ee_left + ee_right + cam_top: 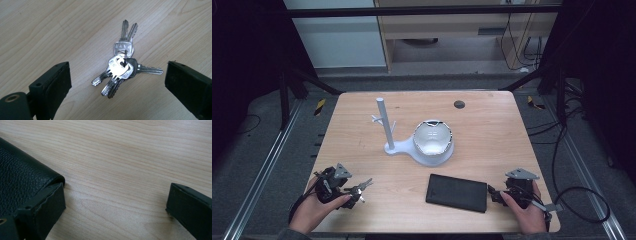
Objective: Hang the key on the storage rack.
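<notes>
A bunch of several silver keys (122,68) on a ring lies flat on the wooden table, seen in the high view at the front left (362,187). My left gripper (117,85) (354,192) is open, its jaws standing on either side of the keys without touching them. A black leather wallet (457,192) lies at the front middle. My right gripper (115,205) (494,194) is open just right of the wallet, its left jaw beside the wallet's rounded edge (22,177).
A white stand with an upright post and small pegs (384,125) rises mid-table, with a white bowl (432,140) on its base. A dark round hole (459,104) marks the table's far side. The table's front edge (412,231) is near both hands.
</notes>
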Motion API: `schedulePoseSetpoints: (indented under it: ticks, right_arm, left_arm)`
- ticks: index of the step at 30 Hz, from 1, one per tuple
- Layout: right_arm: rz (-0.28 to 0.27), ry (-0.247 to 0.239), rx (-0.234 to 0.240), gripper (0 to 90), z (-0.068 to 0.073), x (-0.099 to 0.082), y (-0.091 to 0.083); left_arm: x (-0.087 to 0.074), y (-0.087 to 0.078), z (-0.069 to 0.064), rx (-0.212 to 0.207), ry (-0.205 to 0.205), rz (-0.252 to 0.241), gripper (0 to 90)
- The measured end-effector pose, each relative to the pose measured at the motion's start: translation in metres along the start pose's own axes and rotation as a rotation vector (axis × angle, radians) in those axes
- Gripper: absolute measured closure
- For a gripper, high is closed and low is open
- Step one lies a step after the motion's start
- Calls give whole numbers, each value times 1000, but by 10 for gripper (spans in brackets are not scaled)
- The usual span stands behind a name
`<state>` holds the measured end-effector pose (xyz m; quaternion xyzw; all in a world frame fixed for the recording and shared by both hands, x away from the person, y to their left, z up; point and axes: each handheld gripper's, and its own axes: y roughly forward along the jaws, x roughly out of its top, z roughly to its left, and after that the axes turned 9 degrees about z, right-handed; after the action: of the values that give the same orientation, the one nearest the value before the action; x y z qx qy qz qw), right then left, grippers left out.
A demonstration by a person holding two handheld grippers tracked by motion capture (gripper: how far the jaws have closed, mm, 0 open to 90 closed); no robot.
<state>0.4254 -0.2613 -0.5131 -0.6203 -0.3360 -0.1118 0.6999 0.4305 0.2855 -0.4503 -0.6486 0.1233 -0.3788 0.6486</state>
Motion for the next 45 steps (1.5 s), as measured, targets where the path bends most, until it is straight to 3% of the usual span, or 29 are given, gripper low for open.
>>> schedulePoseSetpoints:
  ticks: [6, 14, 20, 23, 26, 28, 30, 40, 45]
  right_arm:
    - [0, 0, 1, 22, 0, 0, 0]
    - [0, 0, 1, 21, 0, 0, 0]
    - [0, 0, 0, 21, 0, 0, 0]
    - [1, 0, 1, 21, 0, 0, 0]
    - [0, 0, 1, 21, 0, 0, 0]
    - [0, 0, 1, 21, 0, 0, 0]
    - [0, 0, 1, 20, 0, 0, 0]
    - [-2, -4, -4, 20, 0, 0, 0]
    - [-1, -3, -3, 19, 0, 0, 0]
  left_arm:
    - [-3, 3, 4, -8, -7, 30, 67]
    - [3, 8, 0, -5, 21, 52, 88]
    - [8, 13, 2, -45, 48, 81, 218]
    - [9, 13, 1, -64, 101, 94, 293]
    - [8, 8, 2, -54, 123, 91, 381]
    - [7, 6, 5, -22, 153, 118, 415]
    - [6, 7, 7, -27, 160, 129, 449]
    - [10, 16, 13, -35, 197, 199, 480]
    - [12, 21, 18, -65, 199, 208, 497]
